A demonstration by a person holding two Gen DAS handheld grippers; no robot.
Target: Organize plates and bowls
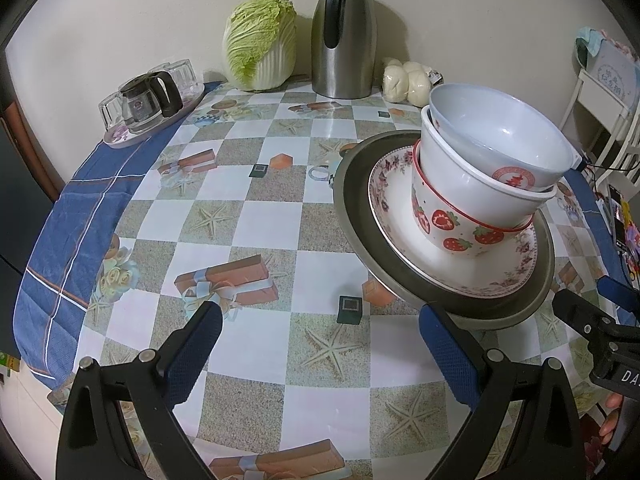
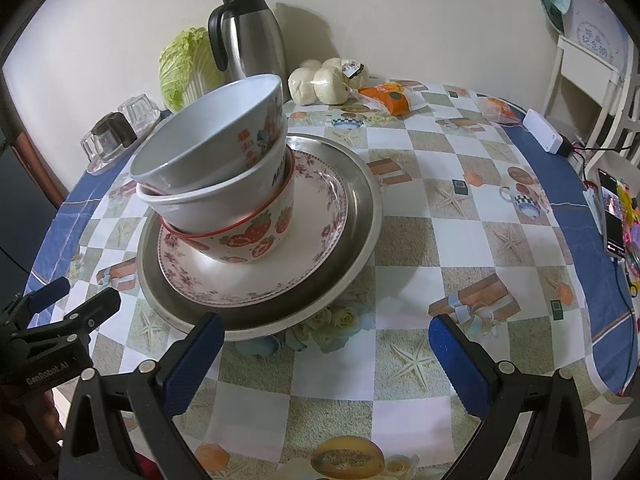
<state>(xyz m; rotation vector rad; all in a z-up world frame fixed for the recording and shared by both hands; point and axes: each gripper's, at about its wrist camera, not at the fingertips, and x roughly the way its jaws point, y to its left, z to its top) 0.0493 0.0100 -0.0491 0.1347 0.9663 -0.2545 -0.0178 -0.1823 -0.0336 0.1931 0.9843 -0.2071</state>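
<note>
Both jaws spread wide and empty, the left hand-held gripper and right hand-held gripper flank the stacked bowls on nested plates mid-tabletop, just ahead of them.

I see a checked tablecloth printed with starfish and gift boxes over the table. At the far edge, against the wall, a napa cabbage stands just left of a steel thermal jug with a black handle. Right of the jug lies a bag of white buns, and beside it an orange snack packet. Far left, a tray holds upturned glasses and a small glass pot. A phone lies at the right edge.
</note>
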